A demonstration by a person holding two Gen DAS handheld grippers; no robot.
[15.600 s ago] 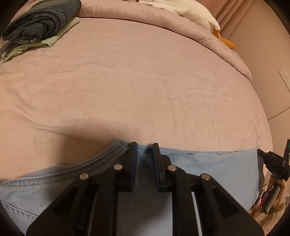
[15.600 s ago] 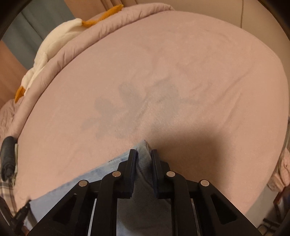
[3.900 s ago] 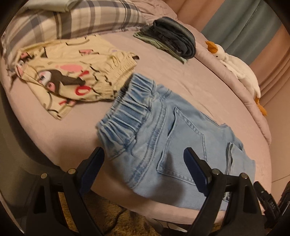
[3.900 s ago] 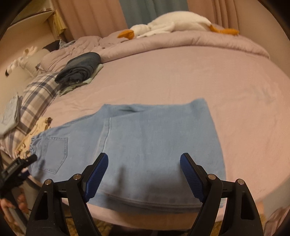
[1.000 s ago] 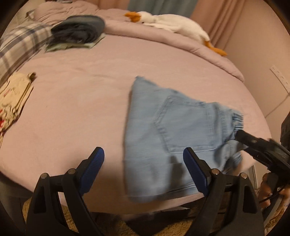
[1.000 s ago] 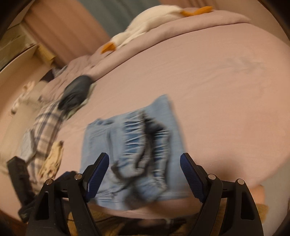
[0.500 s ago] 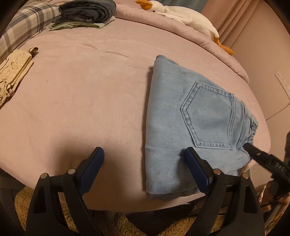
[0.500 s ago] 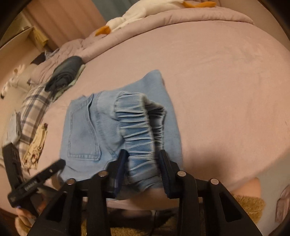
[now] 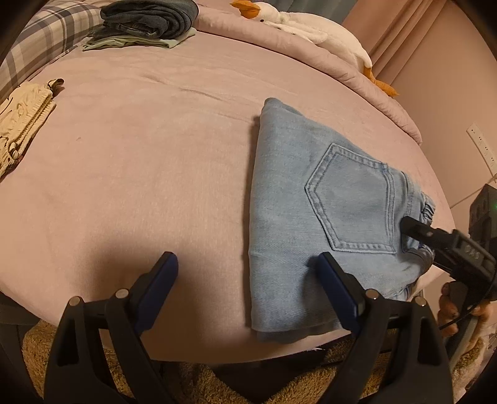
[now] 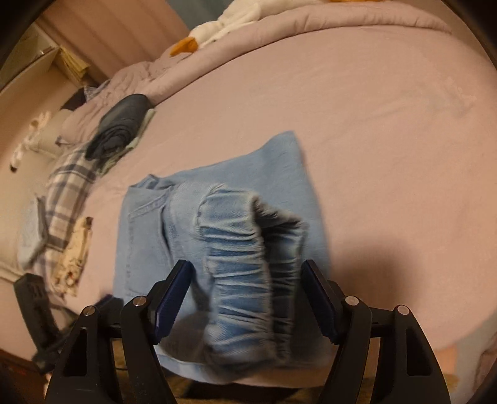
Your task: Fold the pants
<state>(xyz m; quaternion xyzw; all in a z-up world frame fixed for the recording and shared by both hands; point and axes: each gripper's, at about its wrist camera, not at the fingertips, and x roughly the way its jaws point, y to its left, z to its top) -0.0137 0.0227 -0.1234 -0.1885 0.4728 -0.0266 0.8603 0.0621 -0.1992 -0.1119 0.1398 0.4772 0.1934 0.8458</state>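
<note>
Light blue denim pants (image 9: 313, 214) lie folded into a compact stack near the front edge of the pink bed (image 9: 155, 155), back pocket up. My left gripper (image 9: 248, 286) is open and empty, just left of the stack's near corner. My right gripper (image 10: 245, 295) is open, its jaws standing either side of the elastic waistband (image 10: 245, 258), which bulges up between them; the view is blurred. The right gripper also shows in the left wrist view (image 9: 416, 231) at the waistband end.
A dark folded garment pile (image 9: 149, 18) and a plaid pillow (image 9: 40, 34) sit at the far left. A cream printed garment (image 9: 21, 115) lies at the left edge. A white goose plush (image 9: 313, 34) rests along the duvet. Shaggy carpet (image 9: 217, 379) lies below the bed.
My right gripper has opened and let go of the waistband it was pinching half a second ago. The left gripper has stayed open and hardly moved.
</note>
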